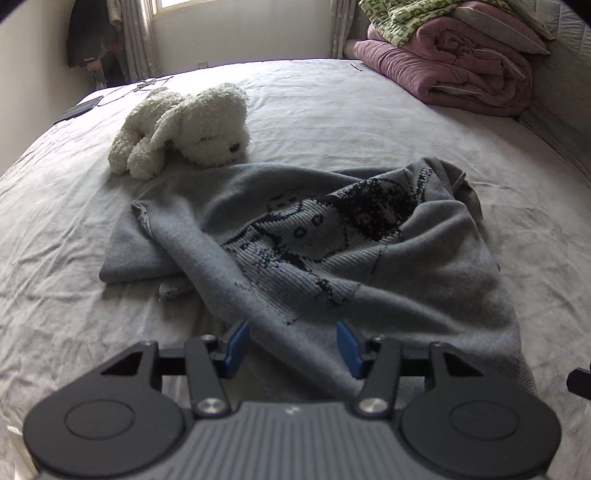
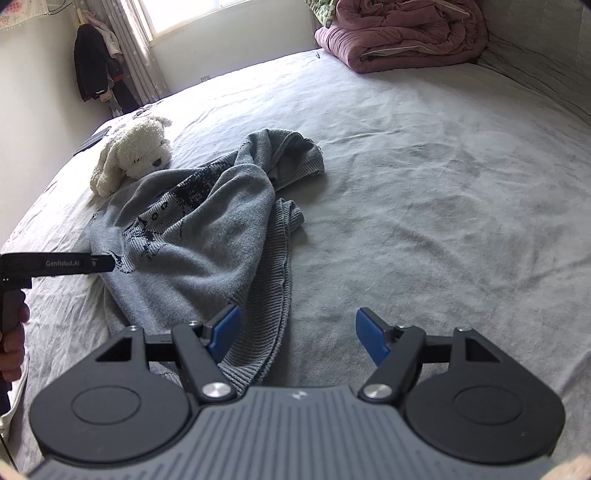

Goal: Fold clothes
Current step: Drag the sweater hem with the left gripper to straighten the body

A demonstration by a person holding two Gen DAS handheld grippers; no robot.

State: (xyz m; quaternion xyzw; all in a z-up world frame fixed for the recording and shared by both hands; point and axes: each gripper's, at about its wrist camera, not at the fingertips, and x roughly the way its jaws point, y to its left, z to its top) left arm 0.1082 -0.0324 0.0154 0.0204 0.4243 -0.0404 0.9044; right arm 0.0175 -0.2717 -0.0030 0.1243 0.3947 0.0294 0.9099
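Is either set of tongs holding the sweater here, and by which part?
Nothing is held. Both the left tongs and right tongs are open over the grey sweater.

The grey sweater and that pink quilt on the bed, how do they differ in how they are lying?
The grey sweater lies crumpled and spread out at the near side of the bed; the pink quilt is folded into a thick bundle at the far end. The sweater carries a dark knitted pattern; the quilt is plain. The sweater reaches the white plush toy; the quilt lies well apart from it. Both rest on the same grey sheet.
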